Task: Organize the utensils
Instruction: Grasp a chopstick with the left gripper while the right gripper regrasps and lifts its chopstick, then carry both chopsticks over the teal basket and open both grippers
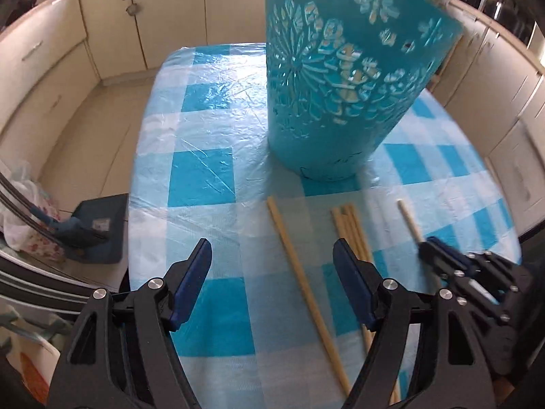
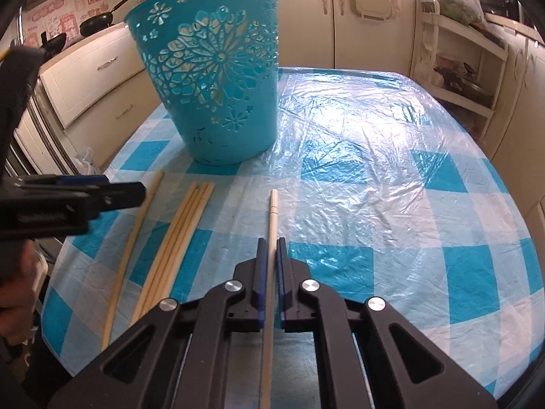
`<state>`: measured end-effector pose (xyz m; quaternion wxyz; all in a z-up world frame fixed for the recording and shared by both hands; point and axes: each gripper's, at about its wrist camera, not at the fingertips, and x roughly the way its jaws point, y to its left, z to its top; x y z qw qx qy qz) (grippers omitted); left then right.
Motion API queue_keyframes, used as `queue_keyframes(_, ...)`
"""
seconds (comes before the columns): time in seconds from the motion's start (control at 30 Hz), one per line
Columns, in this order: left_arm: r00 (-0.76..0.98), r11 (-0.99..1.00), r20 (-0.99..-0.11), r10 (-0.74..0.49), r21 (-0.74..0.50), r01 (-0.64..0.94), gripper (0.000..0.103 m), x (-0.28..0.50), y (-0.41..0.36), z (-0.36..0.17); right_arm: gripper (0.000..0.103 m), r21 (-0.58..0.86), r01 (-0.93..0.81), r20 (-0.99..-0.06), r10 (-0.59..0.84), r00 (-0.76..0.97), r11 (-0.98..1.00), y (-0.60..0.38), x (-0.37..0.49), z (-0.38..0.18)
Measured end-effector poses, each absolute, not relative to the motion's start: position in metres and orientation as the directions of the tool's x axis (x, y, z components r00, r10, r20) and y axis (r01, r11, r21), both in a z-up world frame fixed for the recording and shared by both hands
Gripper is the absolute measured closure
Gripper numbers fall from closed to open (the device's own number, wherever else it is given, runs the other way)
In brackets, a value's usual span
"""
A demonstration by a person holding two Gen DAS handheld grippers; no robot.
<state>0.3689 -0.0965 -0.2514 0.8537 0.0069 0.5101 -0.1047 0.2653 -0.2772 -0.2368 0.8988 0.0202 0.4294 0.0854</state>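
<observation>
- Table (image 2: 357, 129) covered with a blue-and-white checked cloth under crinkled clear plastic; cream kitchen cabinets (image 2: 306, 24) all around it.
- A tall teal basket (image 2: 218, 78) with cut-out flower patterns stands upright on the cloth at the far side of the chopsticks; the same basket (image 1: 344, 78) fills the upper middle of the left wrist view.
- Right claw (image 2: 271, 248): jaws drawn in narrow, pinching one pale chopstick (image 2: 272, 218). The stick runs lengthwise between the blue pads and its tip juts forward toward the basket. Seen from the left wrist, that claw (image 1: 431, 248) sits at the right edge with the stick (image 1: 408, 221) poking out of it.
- Left claw (image 1: 272, 266): jaws wide apart, nothing gripped. It hangs over the cloth — a single chopstick (image 1: 296, 269) lies on the cloth in the gap between the pads, not pressed by either.
- In the right wrist view the left claw (image 2: 112, 192) comes in from the left edge, its tip just beside that single chopstick (image 2: 131, 242).
- A bundle of four or so chopsticks (image 2: 177, 238) lies side by side on the cloth, between the single one and the one held; the bundle (image 1: 351, 228) passes partly behind the left claw's right finger.
- A person's hand (image 2: 15, 289) shows at the lower left edge of the right wrist view.
- Whether anything is inside the basket — cannot tell.
</observation>
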Motion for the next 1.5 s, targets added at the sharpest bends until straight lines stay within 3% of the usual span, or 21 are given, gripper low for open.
queue_keyframes(0.07, 0.457, 0.981, -0.877, -0.151, -0.075, 0.182, 0.034, 0.374, -0.101, -0.256, 0.097, 0.108, -0.137, -0.768, 0.170, 0.617, 0.985, -0.278, 0.265, -0.237)
queue_keyframes(0.13, 0.448, 0.981, -0.884, -0.134, -0.055, 0.187, 0.048, 0.379, -0.104, -0.261, 0.097, 0.109, -0.137, -0.769, 0.171, 0.617, 0.985, -0.278, 0.265, -0.237)
queue_keyframes(0.27, 0.457, 0.977, -0.880, -0.128, -0.034, 0.208, 0.088, 0.380, -0.101, -0.263, 0.097, 0.129, -0.132, -0.768, 0.183, 0.614, 0.983, -0.279, 0.264, -0.237)
queue_keyframes(0.37, 0.438, 0.971, -0.884, -0.166, -0.069, 0.229, 0.097, 0.383, -0.095, -0.262, 0.097, 0.156, -0.125, -0.768, 0.199, 0.609, 0.980, -0.282, 0.266, -0.236)
queue_keyframes(0.53, 0.413, 0.954, -0.870, -0.270, -0.185, 0.235, 0.098, 0.383, -0.081, -0.255, 0.097, 0.236, -0.108, -0.758, 0.253, 0.602, 0.966, -0.293, 0.266, -0.232)
queue_keyframes(0.7, 0.473, 0.916, -0.786, -0.398, -0.307, 0.259, 0.098, 0.363, -0.060, -0.206, 0.097, 0.313, -0.101, -0.708, 0.303, 0.637, 0.944, -0.304, 0.259, -0.217)
queue_keyframes(0.83, 0.579, 0.873, -0.653, -0.488, -0.382, 0.304, 0.098, 0.354, -0.050, -0.137, 0.097, 0.409, -0.105, -0.630, 0.364, 0.686, 0.906, -0.316, 0.253, -0.201)
queue_keyframes(0.9, 0.663, 0.853, -0.543, -0.515, -0.402, 0.334, 0.098, 0.357, -0.048, -0.097, 0.097, 0.439, -0.116, -0.578, 0.378, 0.723, 0.891, -0.321, 0.251, -0.187)
queue_keyframes(1.03, 0.800, 0.842, -0.335, -0.497, -0.409, 0.352, 0.098, 0.374, -0.057, -0.045, 0.097, 0.451, -0.160, -0.461, 0.383, 0.801, 0.878, -0.324, 0.253, -0.148)
queue_keyframes(1.17, 0.883, 0.857, -0.201, -0.424, -0.405, 0.319, 0.098, 0.405, -0.070, -0.024, 0.097, 0.449, -0.212, -0.314, 0.376, 0.872, 0.868, -0.328, 0.267, -0.097)
queue_keyframes(1.3, 0.935, 0.891, -0.142, -0.324, -0.378, 0.251, 0.098, 0.427, -0.084, -0.019, 0.097, 0.436, -0.256, -0.202, 0.371, 0.907, 0.863, -0.327, 0.288, -0.063)
queue_keyframes(1.5, 0.927, 0.898, -0.194, -0.320, -0.373, 0.233, 0.098, 0.444, -0.092, -0.043, 0.097, 0.443, -0.273, -0.157, 0.374, 0.914, 0.854, -0.325, 0.324, -0.053)
